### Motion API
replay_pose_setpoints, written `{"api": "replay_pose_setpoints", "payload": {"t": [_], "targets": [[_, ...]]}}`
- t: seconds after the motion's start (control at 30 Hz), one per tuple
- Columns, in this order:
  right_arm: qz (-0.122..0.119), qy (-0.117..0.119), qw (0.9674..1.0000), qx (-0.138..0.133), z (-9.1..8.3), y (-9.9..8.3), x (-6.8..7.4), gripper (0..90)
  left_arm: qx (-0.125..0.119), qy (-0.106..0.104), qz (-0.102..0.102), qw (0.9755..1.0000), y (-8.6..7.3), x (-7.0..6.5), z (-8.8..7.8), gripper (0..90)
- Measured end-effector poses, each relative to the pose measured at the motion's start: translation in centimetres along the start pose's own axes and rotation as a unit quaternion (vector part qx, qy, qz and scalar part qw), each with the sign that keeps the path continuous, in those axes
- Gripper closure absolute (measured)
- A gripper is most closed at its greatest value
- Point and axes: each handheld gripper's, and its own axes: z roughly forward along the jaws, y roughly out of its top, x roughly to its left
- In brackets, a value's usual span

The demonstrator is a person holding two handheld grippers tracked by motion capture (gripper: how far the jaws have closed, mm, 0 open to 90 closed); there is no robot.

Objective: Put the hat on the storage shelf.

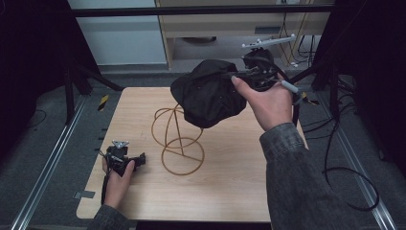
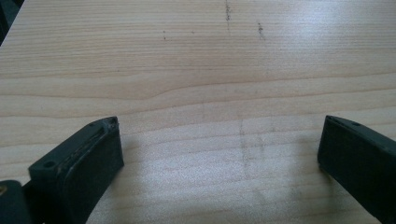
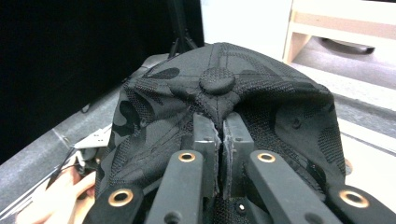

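Right sleeve [image 1: 292,163] and right hand [image 1: 270,103] up front in the high view, wrapped around the right gripper [image 3: 219,135]. Clamped tight on the black cap [image 1: 208,93]: pinches a fold of the crown just below the top button [image 3: 217,80], nothing but fabric between the pads. Hangs in the air with the opening facing down, over the back-right side of the gold wire stand [image 1: 178,139]. Lower edge overlaps the stand's top loops, can't tell if touching.

So from the fingers: stand down and to the left, upright axis, round base flat on the table [image 1: 230,167]. Probably needs a left-and-down move to centre the crown over it.

Left gripper [image 2: 219,135] parked on the table near the stand's base, spread wide, holding nothing. Right hand way closer to the job, obviously.
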Motion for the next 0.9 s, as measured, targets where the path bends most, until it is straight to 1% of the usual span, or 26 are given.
{"api": "replay_pose_setpoints", "payload": {"t": [0.17, 0.4, 0.47, 0.53, 0.7, 0.9], "targets": [[0.001, 0.019, 0.9998, 0.000, 1.0, 0.1, 0.9, 86.5, 0.000, 0.000, 0.000, 1.0000, 0.0, 0.0, 0.0, 0.0], [-0.002, 0.035, 0.9993, 0.012, 2.4, -0.1, 1.7, 86.5, -0.002, 0.000, -0.002, 1.0000, 0.0, 0.0, 0.0, 0.0], [-0.004, 0.039, 0.9991, 0.014, 2.7, -0.2, 1.8, 86.5, -0.002, 0.000, -0.002, 1.0000, 0.0, 0.0, 0.0, 0.0], [0.000, 0.045, 0.9989, 0.016, 2.9, -0.4, 1.9, 86.5, -0.002, 0.000, -0.002, 1.0000, 0.0, 0.0, 0.0, 0.0], [0.000, 0.054, 0.9982, 0.027, 3.5, -0.8, 1.9, 86.5, -0.002, 0.000, -0.002, 1.0000, 0.0, 0.0, 0.0, 0.0], [0.006, 0.066, 0.9970, 0.040, 4.0, -1.5, 1.8, 86.4, -0.002, 0.000, -0.002, 1.0000, 0.0, 0.0, 0.0, 0.0]]}}
